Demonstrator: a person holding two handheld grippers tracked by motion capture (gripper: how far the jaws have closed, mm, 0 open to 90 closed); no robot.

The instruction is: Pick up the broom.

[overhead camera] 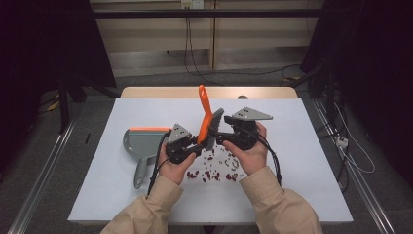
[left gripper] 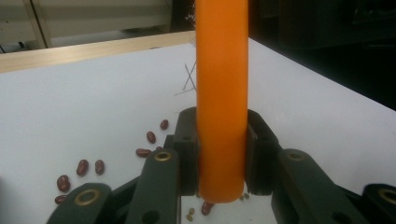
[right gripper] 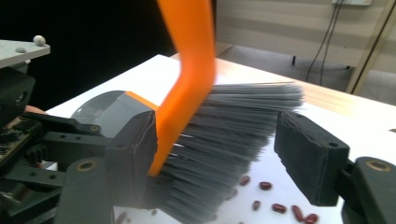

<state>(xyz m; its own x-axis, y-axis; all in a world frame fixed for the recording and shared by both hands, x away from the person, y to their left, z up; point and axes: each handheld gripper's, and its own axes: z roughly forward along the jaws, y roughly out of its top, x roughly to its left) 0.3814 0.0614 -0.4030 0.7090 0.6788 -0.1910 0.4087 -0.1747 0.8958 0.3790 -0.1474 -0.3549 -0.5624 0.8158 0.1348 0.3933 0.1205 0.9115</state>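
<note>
Left gripper view: the orange brush handle (left gripper: 222,102) is seen pinched upright between the left gripper's (left gripper: 223,154) jaws, with beans (left gripper: 88,167) scattered at eight o'clock. In the right gripper view the right gripper's (right gripper: 215,158) jaws are spread around the grey bristles (right gripper: 229,140); the left pad touches the brush, the right pad stands apart. A dustpan (right gripper: 107,112) is glimpsed at ten o'clock. In the high view the whole brush (overhead camera: 205,119) is shown tilted above the beans (overhead camera: 214,170), with the dustpan (overhead camera: 141,146) lying at nine o'clock of the hands on the table (overhead camera: 302,161).
</note>
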